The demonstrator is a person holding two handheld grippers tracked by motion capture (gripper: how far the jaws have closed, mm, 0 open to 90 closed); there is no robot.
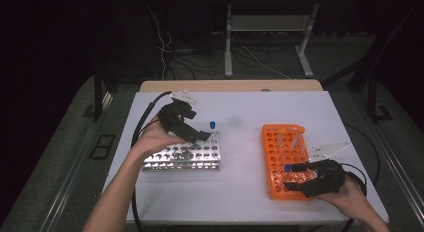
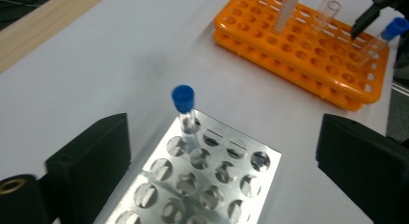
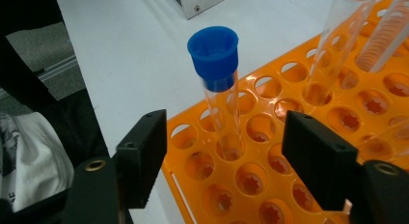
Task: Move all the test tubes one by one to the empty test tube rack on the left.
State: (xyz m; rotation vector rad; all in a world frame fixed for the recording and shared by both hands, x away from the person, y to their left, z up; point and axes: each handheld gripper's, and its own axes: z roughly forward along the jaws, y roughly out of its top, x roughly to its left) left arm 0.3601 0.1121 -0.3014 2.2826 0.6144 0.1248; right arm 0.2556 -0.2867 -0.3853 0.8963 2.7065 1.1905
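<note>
White table: two racks, two blue-capped tubes; left gripper, right gripper both gaping.

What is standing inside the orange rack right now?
The orange rack holds a blue-capped tube between the right gripper's open jaws, plus two uncapped tubes behind. Most holes look empty; the tube bottoms are hidden in the rack.

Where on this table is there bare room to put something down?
Bare patches: between the metal rack and the orange rack, along the table's far edge, and along the near edge. It's crowded where the hands work at each rack.
</note>
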